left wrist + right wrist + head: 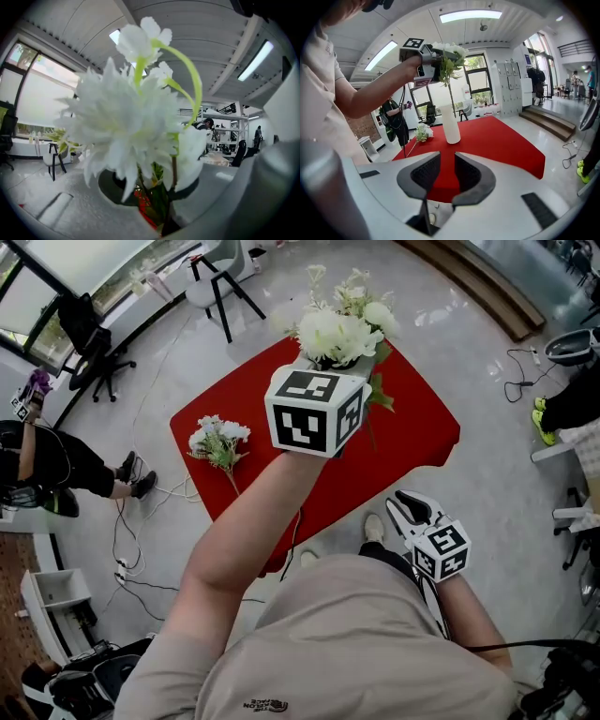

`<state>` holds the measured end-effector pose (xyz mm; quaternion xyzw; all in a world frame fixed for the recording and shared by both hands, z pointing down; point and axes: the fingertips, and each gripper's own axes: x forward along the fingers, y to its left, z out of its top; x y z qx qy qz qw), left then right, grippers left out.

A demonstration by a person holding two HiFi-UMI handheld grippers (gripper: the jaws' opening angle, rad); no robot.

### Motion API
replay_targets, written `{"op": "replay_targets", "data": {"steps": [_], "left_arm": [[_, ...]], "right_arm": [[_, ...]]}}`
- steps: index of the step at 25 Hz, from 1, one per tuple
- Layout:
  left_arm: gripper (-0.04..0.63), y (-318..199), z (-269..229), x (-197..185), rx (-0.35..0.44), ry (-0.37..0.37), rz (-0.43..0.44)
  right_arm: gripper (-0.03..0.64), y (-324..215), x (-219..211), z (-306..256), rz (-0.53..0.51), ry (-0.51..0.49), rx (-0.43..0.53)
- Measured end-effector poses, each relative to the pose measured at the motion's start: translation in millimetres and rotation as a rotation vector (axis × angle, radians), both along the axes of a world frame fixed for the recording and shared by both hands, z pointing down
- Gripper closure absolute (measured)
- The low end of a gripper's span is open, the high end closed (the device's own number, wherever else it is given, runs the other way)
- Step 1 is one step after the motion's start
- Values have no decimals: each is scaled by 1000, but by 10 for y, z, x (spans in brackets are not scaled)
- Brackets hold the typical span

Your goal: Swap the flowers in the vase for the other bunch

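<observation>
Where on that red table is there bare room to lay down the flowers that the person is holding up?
The widest bare patch is on the red table, from the white vase out to the right corner. The near strip between the vase and the right gripper is bare too. The left side is tighter: the other bunch lies there.

Glossy grey floor, office chair, windows.

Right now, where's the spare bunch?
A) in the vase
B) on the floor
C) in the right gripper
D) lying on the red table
D: the spare bunch lies flat on the red table. The left gripper grips the white flowers, and the right gripper has nothing between its jaws.
</observation>
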<state>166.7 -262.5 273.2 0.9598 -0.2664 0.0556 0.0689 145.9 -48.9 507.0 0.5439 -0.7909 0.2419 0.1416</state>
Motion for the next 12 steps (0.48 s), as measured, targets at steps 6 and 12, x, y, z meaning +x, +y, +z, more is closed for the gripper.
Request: {"op": "replay_targets", "data": {"steps": [6,12], "left_arm": [[489,-249,-673,-504,185,44,-77],[491,-583,-1038,-953,328,43,-173]], "right_arm": [[517,37,-105,-31,7,4,9],[517,5,-154,-24,3,2,11]]}}
